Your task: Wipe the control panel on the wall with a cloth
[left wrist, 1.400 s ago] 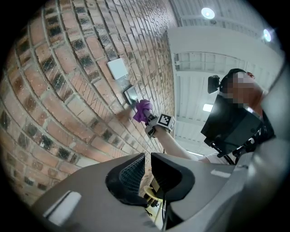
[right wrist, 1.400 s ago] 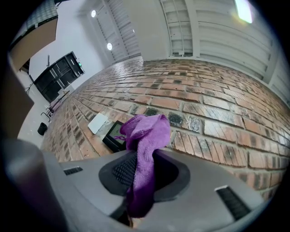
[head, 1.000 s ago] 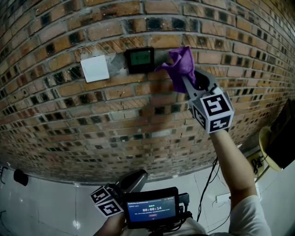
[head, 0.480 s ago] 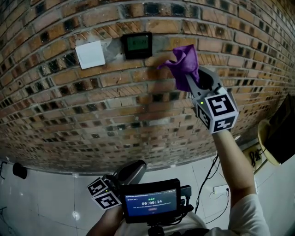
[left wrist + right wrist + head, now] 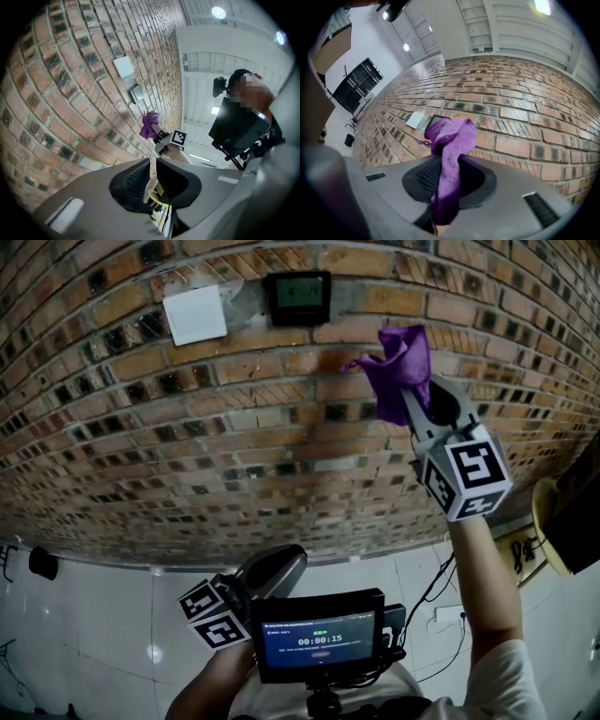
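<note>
— Soft, even light on the red-brown brick wall [image 5: 281, 427]; its courses bow at the edges.
— The round white ceiling lamps [image 5: 218, 12] flare. Gripper views go black in the corners; the grey left claw [image 5: 153, 164] looks soft.
— Glare spot on the glossy white floor [image 5: 112, 615].

The small black square control panel [image 5: 298, 298] with a greenish display sits upright, flush on the brick wall [image 5: 234, 446]. The purple microfibre cloth [image 5: 401, 367] — bunched, crumpled top standing up — is pinched between the right gripper's [image 5: 419, 407] jaws, below and right of the panel, apart from it
</note>
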`<act>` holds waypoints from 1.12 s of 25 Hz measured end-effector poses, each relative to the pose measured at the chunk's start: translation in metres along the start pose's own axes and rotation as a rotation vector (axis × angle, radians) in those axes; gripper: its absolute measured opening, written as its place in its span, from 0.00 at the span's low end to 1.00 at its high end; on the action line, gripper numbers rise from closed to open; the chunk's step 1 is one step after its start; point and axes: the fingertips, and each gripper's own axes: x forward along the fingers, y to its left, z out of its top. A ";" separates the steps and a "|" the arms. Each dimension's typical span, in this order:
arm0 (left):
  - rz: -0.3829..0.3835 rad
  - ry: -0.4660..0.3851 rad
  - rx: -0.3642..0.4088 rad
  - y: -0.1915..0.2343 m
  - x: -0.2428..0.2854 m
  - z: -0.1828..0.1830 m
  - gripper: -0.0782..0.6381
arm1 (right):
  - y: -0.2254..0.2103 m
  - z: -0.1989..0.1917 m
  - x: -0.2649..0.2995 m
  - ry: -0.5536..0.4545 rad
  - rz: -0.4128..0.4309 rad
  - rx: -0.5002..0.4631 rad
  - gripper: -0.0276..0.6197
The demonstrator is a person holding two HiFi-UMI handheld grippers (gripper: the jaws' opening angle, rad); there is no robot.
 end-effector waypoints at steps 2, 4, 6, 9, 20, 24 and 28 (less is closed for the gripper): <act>-0.001 -0.001 0.000 0.000 -0.001 0.000 0.15 | 0.002 -0.002 -0.002 0.002 0.000 0.004 0.18; -0.002 -0.001 0.000 0.001 -0.001 0.000 0.15 | 0.004 -0.006 -0.004 0.007 0.001 0.010 0.18; -0.002 -0.001 -0.002 0.002 -0.001 -0.001 0.15 | 0.006 -0.010 -0.006 0.015 0.002 0.016 0.18; 0.001 -0.002 -0.005 0.004 -0.002 -0.001 0.15 | 0.010 -0.019 -0.009 0.028 0.005 0.033 0.18; 0.008 -0.002 -0.007 0.009 -0.003 0.001 0.15 | 0.024 -0.044 -0.028 0.072 0.015 0.092 0.18; 0.008 -0.004 -0.006 0.010 -0.002 0.001 0.15 | 0.033 -0.052 -0.034 0.090 0.030 0.103 0.18; 0.012 -0.007 -0.008 0.012 -0.004 0.001 0.15 | 0.042 -0.062 -0.040 0.108 0.043 0.124 0.18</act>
